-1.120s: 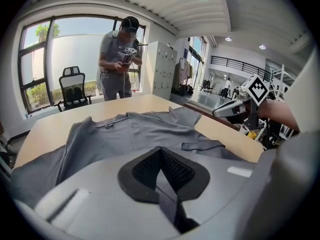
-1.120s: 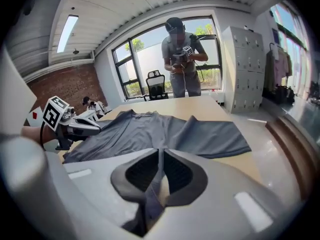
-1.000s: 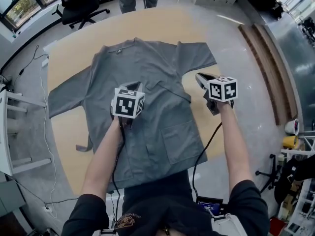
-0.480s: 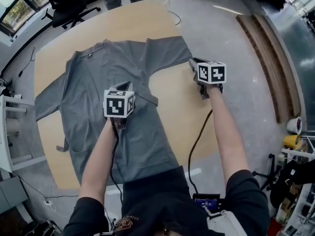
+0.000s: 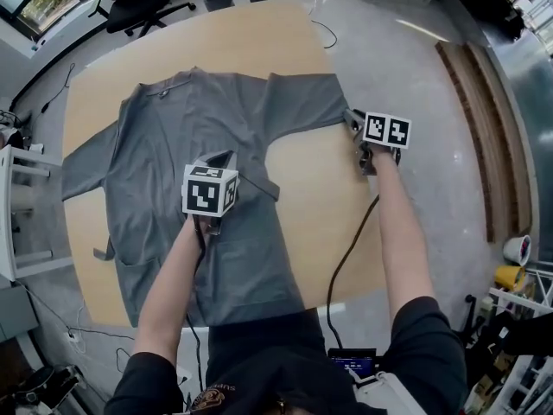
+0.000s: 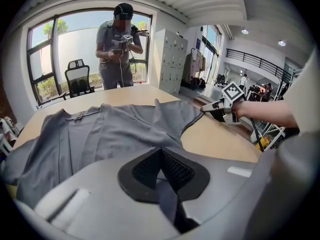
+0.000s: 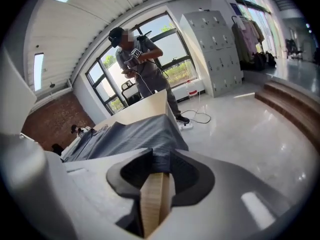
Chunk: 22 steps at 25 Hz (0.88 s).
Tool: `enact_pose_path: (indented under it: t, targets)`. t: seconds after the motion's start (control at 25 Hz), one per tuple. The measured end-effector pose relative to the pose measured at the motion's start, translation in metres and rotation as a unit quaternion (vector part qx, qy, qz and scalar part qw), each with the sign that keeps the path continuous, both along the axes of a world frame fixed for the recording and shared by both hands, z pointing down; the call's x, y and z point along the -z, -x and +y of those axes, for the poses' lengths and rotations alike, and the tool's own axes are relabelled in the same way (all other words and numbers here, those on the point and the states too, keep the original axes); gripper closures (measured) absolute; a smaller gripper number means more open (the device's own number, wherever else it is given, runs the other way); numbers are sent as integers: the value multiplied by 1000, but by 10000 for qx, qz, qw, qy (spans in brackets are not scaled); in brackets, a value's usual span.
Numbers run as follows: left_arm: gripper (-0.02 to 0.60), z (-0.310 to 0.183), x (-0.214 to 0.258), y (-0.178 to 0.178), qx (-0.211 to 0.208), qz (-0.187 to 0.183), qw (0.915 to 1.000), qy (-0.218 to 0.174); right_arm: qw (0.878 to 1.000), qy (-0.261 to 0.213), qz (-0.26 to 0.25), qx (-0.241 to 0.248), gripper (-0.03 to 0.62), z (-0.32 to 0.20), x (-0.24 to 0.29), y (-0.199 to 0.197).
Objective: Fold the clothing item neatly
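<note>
The left tool [image 5: 225, 156] clamps the shirt [image 5: 194, 119]. The right tool [image 5: 352, 119], jaws just opening with the sleeve [image 5: 302, 95] end loose between them, may catch the counter [image 5: 320, 193] edge instead.

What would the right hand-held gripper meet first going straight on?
Probably the grey garment's sleeve end, just ahead on the table edge; the right hand-held gripper has just been opening its jaws around it.

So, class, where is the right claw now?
Head view, right of centre: the right claw, jaws just opening around the table edge, sits at the sleeve cuff.
</note>
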<state>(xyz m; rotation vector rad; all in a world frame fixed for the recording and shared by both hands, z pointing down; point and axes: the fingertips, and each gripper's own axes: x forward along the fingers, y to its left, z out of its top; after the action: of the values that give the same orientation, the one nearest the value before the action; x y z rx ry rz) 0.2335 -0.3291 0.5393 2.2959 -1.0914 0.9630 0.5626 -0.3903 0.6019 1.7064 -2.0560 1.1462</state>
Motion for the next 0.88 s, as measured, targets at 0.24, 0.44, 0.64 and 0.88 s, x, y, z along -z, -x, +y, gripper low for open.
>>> enact_pose_path:
  t: [0.24,0.44,0.64,0.88]
  targets:
    - [574,-4,-1,9,79,39,10000,27,9977,-45,494,452,571,3,16,7]
    - [574,-8,9,18,58,180,9998,-94,9905,-755,598,984,571,2,90,51]
    - [574,-9,27,49,93,368,9990,-239,9752,-1486,691,1485,571,0,174,121]
    - [574,-4,52,100,161,617,9972,-378,9592,-1869,753,1982,571,-3,227,221]
